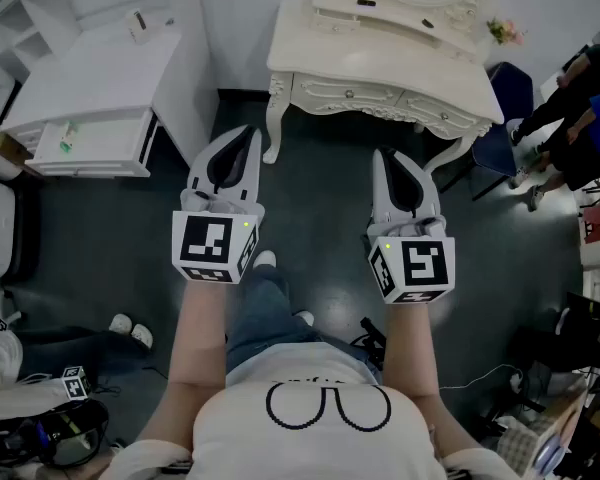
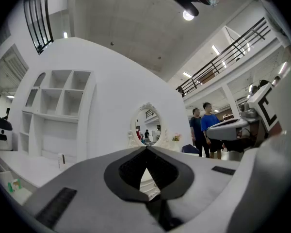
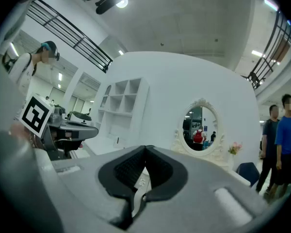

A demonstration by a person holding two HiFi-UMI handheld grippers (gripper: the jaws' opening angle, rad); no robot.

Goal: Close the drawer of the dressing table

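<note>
Left gripper (image 1: 248,138) and right gripper (image 1: 390,158): fingers together on both, holding nothing. The cream carved wooden dressing table (image 1: 380,53) stands ahead, well apart. Its rigid drawer front (image 1: 355,95) probably slides easily, so push flat mid-panel.

The head view is lit evenly but dimly from above; a faint sheen is seen on the dark floor (image 1: 110,238), and soft shadow is cast under the white counter (image 1: 380,63). Both gripper views are strongly bent and blackened at the edges, with ceiling lamps (image 2: 187,15) flaring near 12 o'clock.
</note>
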